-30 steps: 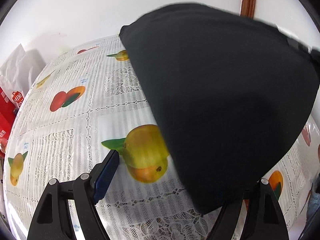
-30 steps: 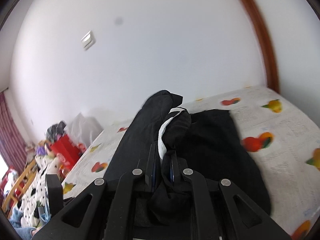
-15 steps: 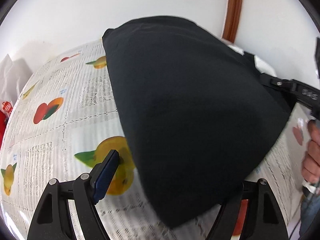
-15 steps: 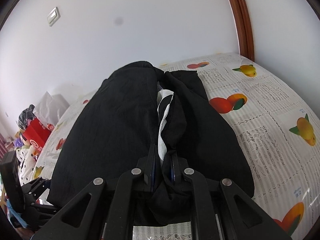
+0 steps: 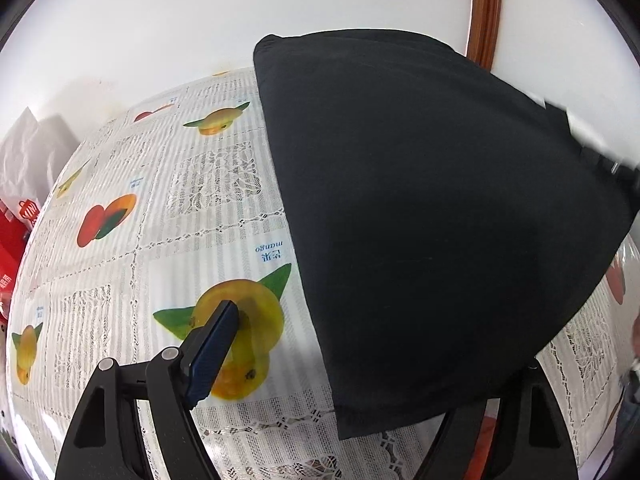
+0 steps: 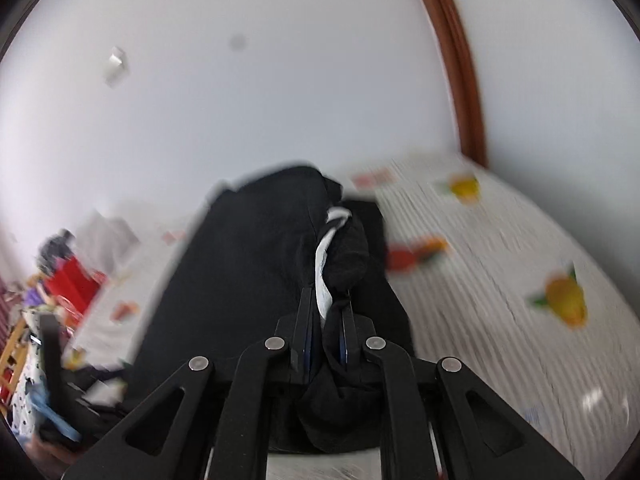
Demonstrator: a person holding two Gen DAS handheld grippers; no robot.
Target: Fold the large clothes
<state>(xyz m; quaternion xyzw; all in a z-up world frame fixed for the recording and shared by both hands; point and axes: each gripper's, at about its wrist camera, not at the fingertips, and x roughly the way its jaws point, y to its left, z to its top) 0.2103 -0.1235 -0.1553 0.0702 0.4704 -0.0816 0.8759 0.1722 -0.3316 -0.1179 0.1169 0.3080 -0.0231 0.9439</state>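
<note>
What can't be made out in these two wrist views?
- Left view: the black garment covers the left gripper's right finger and the tablecloth beneath.
- Right view: motion blur smears the clutter at left; bunched cloth hides the right gripper's fingertips.

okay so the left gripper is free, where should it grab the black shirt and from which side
Probably the near bottom corner of the black garment, where the cloth ends in a point lying on the fruit tablecloth. Come in low from the bare cloth on its left, sliding one finger under the edge. The left gripper is open and close to that corner; the right gripper is shut on a bunched part with a white label.
</note>
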